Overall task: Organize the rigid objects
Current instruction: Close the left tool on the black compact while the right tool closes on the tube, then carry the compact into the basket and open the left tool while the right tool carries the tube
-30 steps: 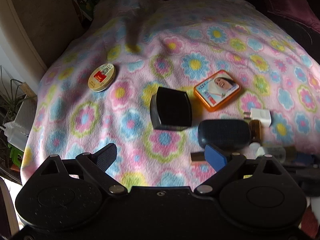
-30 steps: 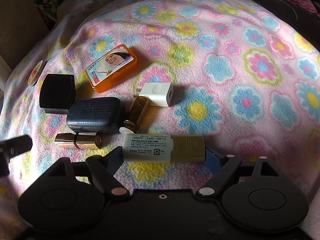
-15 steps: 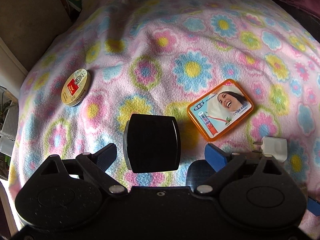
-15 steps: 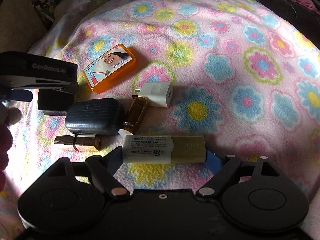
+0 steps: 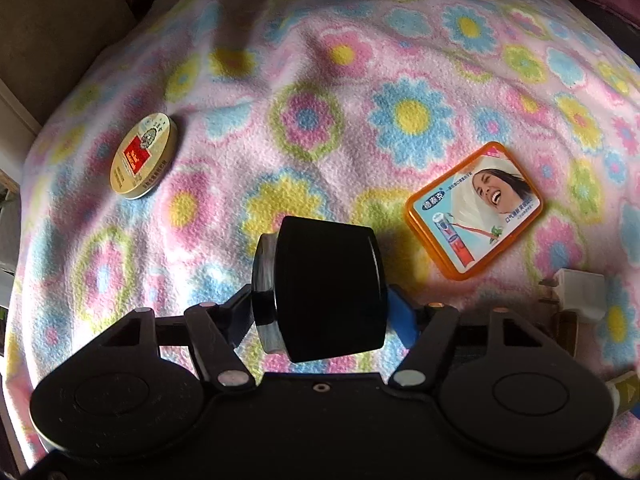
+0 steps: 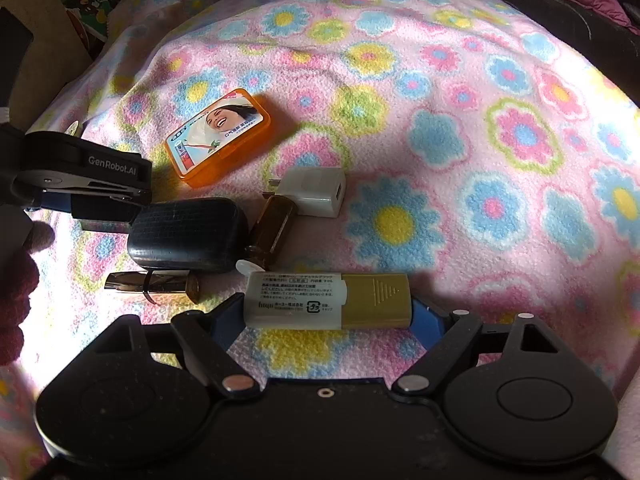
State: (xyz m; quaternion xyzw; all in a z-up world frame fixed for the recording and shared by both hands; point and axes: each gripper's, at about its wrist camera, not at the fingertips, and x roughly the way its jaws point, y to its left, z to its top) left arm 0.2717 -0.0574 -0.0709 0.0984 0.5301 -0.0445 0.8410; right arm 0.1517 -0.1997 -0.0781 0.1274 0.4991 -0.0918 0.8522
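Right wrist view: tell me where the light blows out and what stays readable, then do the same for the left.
Right wrist view: the floral blanket washes out to white at the lower left edge; the print on the white and gold tube stays sharp.
Left wrist view: even light, the black compact is a featureless dark mass, the orange tin label is crisp, and fisheye bends the edges.

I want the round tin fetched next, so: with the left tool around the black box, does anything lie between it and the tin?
Nothing visible does. The left tool is closed on the black box, and only bare flowered blanket lies between it and the round tin off to its left. The orange case lies on the opposite side.
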